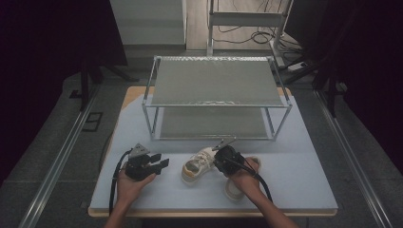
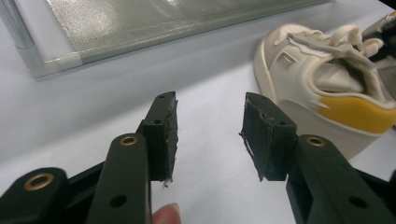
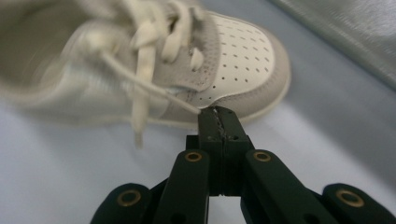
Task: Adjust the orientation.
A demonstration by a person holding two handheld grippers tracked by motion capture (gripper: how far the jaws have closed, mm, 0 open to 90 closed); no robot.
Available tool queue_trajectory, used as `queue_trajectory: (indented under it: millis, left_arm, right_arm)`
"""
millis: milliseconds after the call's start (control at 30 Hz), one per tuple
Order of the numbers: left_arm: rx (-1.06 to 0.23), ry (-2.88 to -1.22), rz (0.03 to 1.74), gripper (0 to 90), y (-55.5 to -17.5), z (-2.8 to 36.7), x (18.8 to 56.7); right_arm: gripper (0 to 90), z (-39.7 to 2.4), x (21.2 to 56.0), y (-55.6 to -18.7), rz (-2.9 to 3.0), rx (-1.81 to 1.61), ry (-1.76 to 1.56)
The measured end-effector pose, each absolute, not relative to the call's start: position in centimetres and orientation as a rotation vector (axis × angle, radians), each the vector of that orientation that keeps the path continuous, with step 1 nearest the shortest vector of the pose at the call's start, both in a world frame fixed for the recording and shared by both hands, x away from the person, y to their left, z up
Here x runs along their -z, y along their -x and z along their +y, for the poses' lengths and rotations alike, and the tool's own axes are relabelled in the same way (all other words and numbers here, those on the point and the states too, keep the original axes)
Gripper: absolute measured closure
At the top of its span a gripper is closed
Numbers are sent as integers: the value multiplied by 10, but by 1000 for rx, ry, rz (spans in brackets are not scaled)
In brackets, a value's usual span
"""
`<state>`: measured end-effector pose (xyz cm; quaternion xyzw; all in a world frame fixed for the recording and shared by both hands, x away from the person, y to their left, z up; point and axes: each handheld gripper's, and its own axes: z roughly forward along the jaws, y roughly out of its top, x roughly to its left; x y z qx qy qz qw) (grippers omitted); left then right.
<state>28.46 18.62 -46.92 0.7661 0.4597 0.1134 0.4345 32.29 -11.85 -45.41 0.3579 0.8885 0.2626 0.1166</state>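
A cream sneaker (image 1: 196, 165) with a yellow heel patch lies on the table in front of the rack; it also shows as the sneaker (image 2: 322, 79) and the sneaker (image 3: 233, 56). My right gripper (image 3: 217, 116) is shut on the end of one of its white laces (image 3: 154, 88), which runs taut from the shoe to the jaw tips. In the high view the right gripper (image 1: 223, 159) sits just right of the shoe. My left gripper (image 1: 160, 165) rests to the shoe's left. The left gripper (image 2: 210, 135) is open with nothing between its pads.
A two-tier metal rack (image 1: 216, 95) stands at the back of the pale table (image 1: 304, 166); its lower shelf (image 2: 140, 23) is close ahead of the left gripper. A second pale sneaker (image 1: 234, 189) lies partly under the right hand.
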Motion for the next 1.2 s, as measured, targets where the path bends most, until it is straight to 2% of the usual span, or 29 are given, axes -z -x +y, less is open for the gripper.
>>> queue_trajectory:
  millis: [300, 667, 933, 1200]
  left_arm:
    - [-278, -1894, 1146, 554, -284, 189, 469]
    - [-286, -1884, 1154, 553, -283, 195, 470]
    - [-295, -1878, 1169, 548, -281, 195, 470]
    - [-293, -1865, 1164, 547, -282, 196, 467]
  right_arm:
    - [894, -120, 454, -336, 2578, -806, -1096]
    - [893, -152, 428, -301, 2496, -1103, -1050]
    - [892, -213, 407, -288, 2344, -1205, -1115]
    - [892, -262, 408, -296, 2241, -1205, -1214]
